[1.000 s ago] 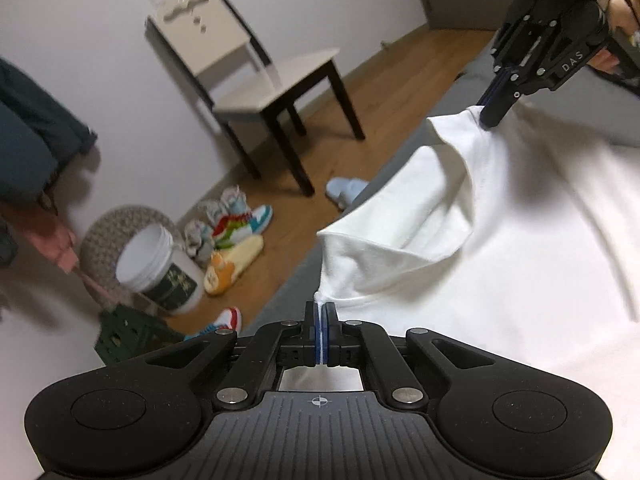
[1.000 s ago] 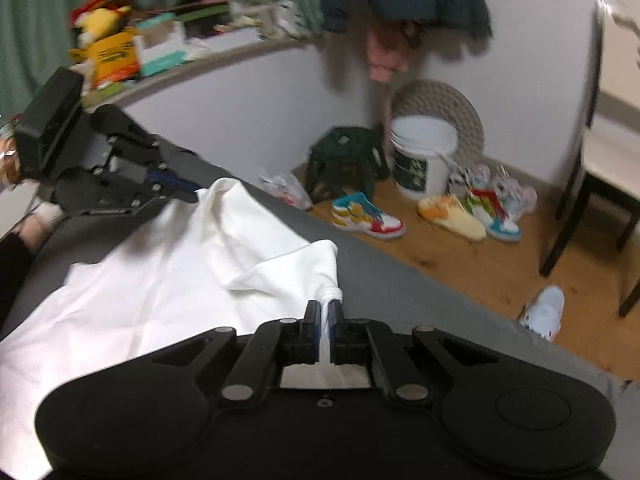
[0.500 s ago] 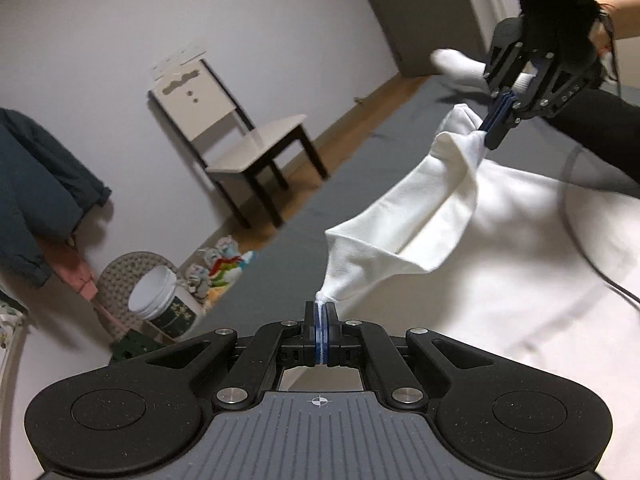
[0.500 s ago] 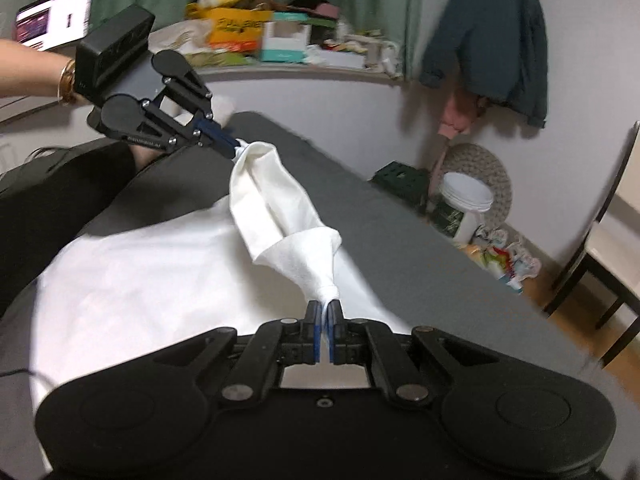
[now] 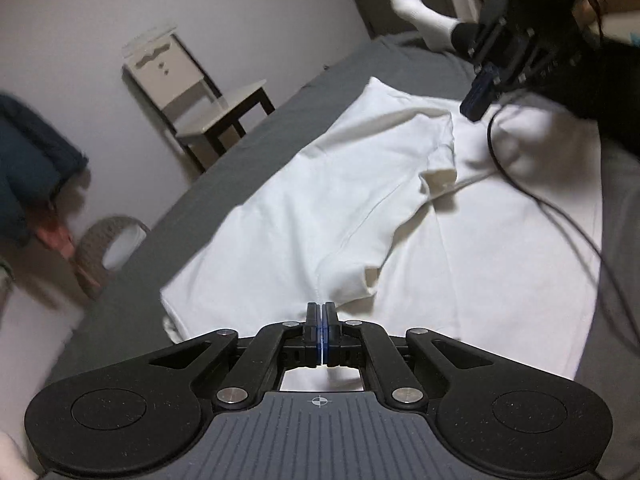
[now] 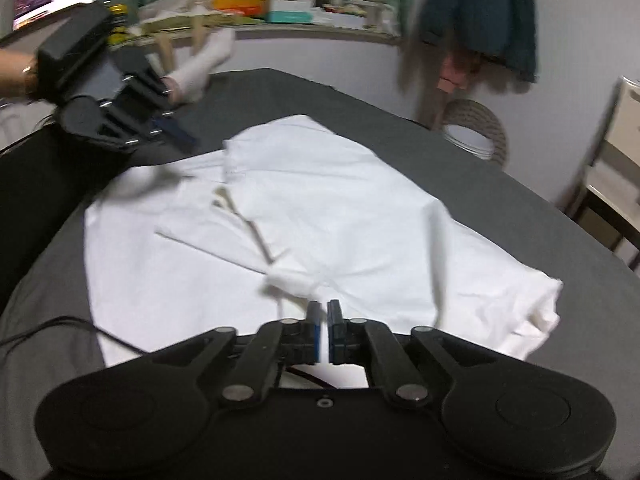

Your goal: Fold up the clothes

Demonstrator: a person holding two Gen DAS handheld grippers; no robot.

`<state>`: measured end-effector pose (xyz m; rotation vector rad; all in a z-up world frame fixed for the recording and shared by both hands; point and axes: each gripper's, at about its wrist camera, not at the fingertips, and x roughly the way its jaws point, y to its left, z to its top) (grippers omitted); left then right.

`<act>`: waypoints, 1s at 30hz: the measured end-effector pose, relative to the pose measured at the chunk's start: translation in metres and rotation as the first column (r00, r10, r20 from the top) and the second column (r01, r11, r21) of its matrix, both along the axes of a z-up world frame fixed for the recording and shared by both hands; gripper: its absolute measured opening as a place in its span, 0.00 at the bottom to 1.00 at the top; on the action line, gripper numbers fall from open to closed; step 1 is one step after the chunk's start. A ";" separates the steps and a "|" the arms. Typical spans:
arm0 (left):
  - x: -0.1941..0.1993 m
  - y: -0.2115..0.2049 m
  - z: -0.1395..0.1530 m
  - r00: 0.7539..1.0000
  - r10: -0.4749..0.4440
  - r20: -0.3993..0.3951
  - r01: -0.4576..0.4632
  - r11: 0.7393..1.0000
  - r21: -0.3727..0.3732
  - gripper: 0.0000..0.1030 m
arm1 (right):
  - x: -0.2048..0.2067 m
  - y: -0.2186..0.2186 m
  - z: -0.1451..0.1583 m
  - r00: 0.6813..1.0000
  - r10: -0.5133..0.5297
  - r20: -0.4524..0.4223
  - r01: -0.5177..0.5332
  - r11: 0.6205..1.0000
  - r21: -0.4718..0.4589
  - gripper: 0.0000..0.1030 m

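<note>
On a grey bed (image 5: 248,128), the left gripper (image 5: 321,314) has its jaws pressed together at the hem of a white shirt (image 5: 320,200), though whether cloth is pinched cannot be told. The side panel that both grippers held aloft half a second ago now lies folded over the shirt's middle, so one lengthwise fold looks laid. Only the right wrist view shows the right gripper (image 6: 324,314) with jaws slightly spread, cloth released, and the shirt's bunched far end.
</note>
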<state>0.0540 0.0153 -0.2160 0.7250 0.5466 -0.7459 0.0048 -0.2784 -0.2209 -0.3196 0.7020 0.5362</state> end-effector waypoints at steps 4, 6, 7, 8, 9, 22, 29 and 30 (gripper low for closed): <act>-0.014 -0.009 -0.019 0.979 -0.119 0.166 0.086 0.977 0.193 0.30 | -0.006 0.003 -0.004 0.997 0.042 0.059 -0.033 0.989 -0.144 0.26; -0.022 -0.014 -0.029 0.950 -0.195 0.245 0.118 0.947 0.300 0.56 | -0.012 0.012 -0.010 0.988 0.125 0.085 -0.096 0.954 -0.283 0.28; -0.026 -0.016 -0.034 0.931 -0.236 0.280 0.129 0.927 0.353 0.66 | -0.015 0.017 -0.015 0.981 0.170 0.093 -0.127 0.927 -0.354 0.29; -0.028 -0.020 -0.037 0.911 -0.286 0.297 0.152 0.902 0.403 0.66 | -0.018 0.022 -0.019 0.972 0.215 0.098 -0.154 0.892 -0.424 0.29; -0.029 -0.024 -0.041 0.890 -0.339 0.305 0.177 0.874 0.453 0.66 | -0.019 0.027 -0.023 0.965 0.243 0.102 -0.169 0.868 -0.467 0.30; -0.024 -0.050 -0.079 0.746 -0.614 0.258 0.274 0.637 0.721 0.50 | -0.016 0.078 -0.071 0.883 0.450 0.134 -0.198 0.616 -0.762 0.35; -0.019 -0.056 -0.096 0.739 -0.621 0.262 0.228 0.596 0.770 0.13 | -0.009 0.080 -0.086 0.883 0.437 0.171 -0.118 0.559 -0.821 0.31; -0.018 -0.057 -0.096 0.744 -0.612 0.268 0.224 0.606 0.764 0.09 | -0.007 0.078 -0.088 0.885 0.433 0.171 -0.110 0.552 -0.827 0.24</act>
